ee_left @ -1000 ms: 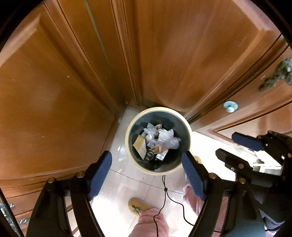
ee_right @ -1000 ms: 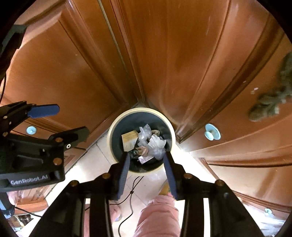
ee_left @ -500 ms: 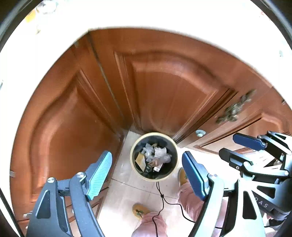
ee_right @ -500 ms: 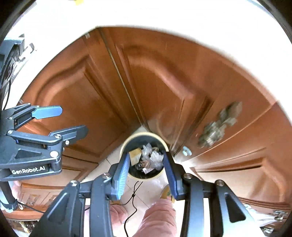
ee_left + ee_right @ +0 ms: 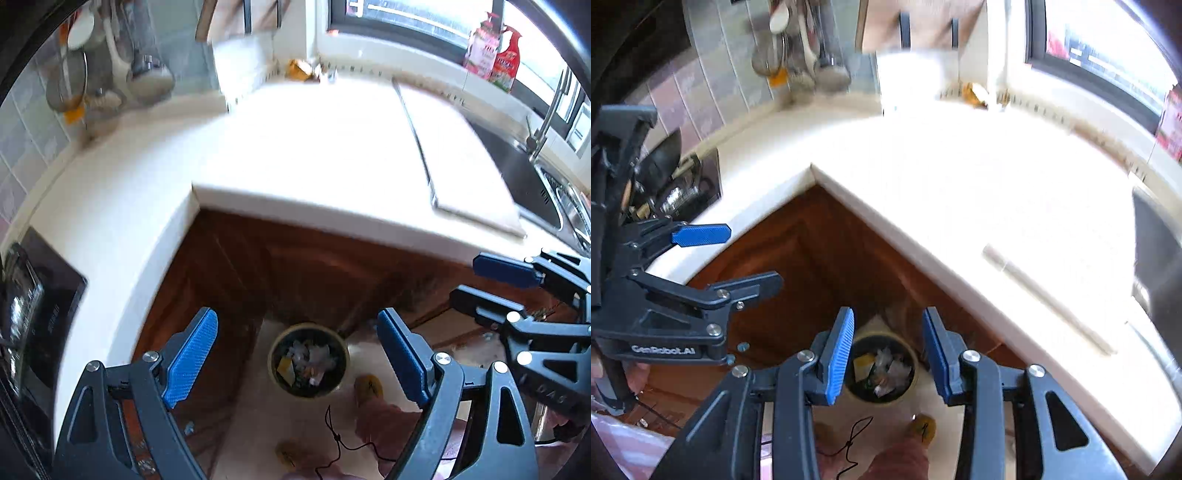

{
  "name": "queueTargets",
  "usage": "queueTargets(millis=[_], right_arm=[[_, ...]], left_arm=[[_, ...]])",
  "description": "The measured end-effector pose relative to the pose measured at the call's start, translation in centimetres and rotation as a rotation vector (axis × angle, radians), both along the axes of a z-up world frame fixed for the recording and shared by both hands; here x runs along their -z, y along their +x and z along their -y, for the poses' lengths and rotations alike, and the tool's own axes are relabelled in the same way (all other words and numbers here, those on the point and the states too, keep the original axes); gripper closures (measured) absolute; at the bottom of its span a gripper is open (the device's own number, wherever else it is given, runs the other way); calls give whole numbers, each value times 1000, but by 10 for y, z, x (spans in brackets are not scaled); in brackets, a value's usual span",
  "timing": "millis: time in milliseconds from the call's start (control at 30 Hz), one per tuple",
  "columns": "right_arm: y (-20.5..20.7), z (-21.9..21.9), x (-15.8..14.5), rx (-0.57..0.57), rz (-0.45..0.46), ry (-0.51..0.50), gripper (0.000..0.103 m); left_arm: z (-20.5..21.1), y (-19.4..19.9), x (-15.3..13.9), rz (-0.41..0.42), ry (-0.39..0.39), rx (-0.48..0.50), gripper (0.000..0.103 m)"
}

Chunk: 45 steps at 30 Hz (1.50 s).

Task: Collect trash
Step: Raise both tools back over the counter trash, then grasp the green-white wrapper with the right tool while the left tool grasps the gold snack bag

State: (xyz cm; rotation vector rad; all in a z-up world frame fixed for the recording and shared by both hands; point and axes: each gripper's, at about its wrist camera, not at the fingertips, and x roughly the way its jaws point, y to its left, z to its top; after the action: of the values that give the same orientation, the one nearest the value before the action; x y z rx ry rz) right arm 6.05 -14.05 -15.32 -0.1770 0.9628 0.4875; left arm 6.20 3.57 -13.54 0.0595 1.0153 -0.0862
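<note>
Two empty grippers, left gripper (image 5: 297, 354) opening wide, right gripper (image 5: 888, 354) part-open, above one trash bin (image 5: 308, 360) on the floor.

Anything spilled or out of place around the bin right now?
Nothing stands out. The trash bin stands upright on the floor in the cabinet corner, its litter inside the rim. Both grippers are empty. Small bits on the countertop by the window are too blurred to identify.
</note>
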Motion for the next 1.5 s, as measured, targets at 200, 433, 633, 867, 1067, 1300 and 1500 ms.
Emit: queueTargets(millis=[200, 433, 633, 867, 1067, 1300, 1500], right_arm=[[15, 13, -58, 12, 103, 48, 64], [62, 40, -103, 51, 153, 104, 64], [137, 71, -130, 74, 110, 109, 64], [259, 101, -141, 115, 41, 140, 64], [365, 105, -117, 162, -44, 166, 64], [464, 92, -53, 191, -187, 216, 64], [512, 89, 7, 259, -297, 256, 65]], left_arm=[[6, 21, -45, 104, 2, -6, 10], [32, 74, -95, 214, 78, 14, 8], [67, 134, -136, 304, 170, 45, 7], [94, 228, -140, 358, 236, 35, 7], [95, 312, -115, 323, 196, -11, 14], [85, 380, -65, 247, 165, -60, 28], [75, 409, -37, 213, 147, -95, 28]])
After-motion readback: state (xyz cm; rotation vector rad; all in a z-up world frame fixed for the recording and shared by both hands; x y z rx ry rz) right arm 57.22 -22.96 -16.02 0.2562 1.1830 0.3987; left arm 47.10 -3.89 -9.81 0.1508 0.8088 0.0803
